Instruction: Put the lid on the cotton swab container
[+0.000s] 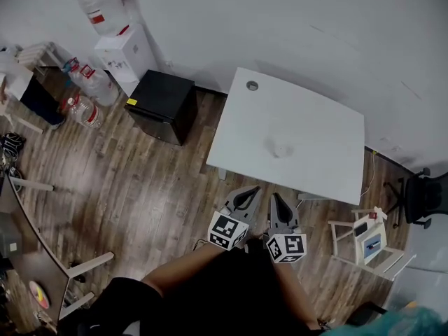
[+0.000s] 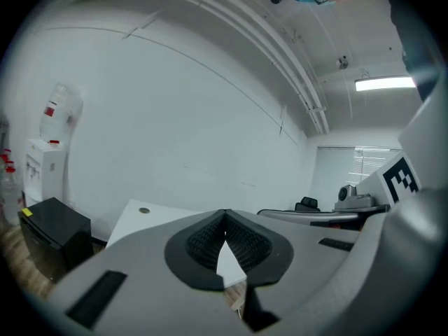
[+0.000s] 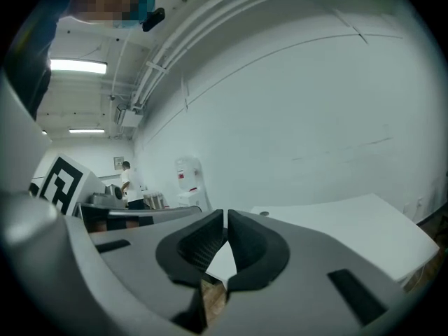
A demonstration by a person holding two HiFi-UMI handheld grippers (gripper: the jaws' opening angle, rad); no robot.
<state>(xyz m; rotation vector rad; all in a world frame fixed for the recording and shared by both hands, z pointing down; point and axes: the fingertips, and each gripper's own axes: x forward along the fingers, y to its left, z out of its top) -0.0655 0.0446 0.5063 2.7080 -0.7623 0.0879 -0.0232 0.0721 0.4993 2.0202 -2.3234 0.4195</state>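
On the white table (image 1: 315,128) stands one small, pale, see-through thing (image 1: 280,148), too faint to tell container from lid. Both grippers hang side by side in front of the table's near edge, close to the person's body and well short of that thing. My left gripper (image 1: 253,190) is shut with nothing between its pads. In the left gripper view the left gripper (image 2: 224,217) points over the table (image 2: 143,219) toward the wall. My right gripper (image 1: 275,197) is shut too and holds nothing. In the right gripper view the right gripper (image 3: 225,217) has its tips together above the table (image 3: 336,219).
A black cabinet (image 1: 164,103), a water dispenser (image 1: 122,51) and water bottles (image 1: 84,107) stand left of the table. A small white stand (image 1: 367,240) and a black office chair (image 1: 423,198) are at the right. A curved desk edge (image 1: 28,257) is at the lower left, on wooden floor (image 1: 140,180).
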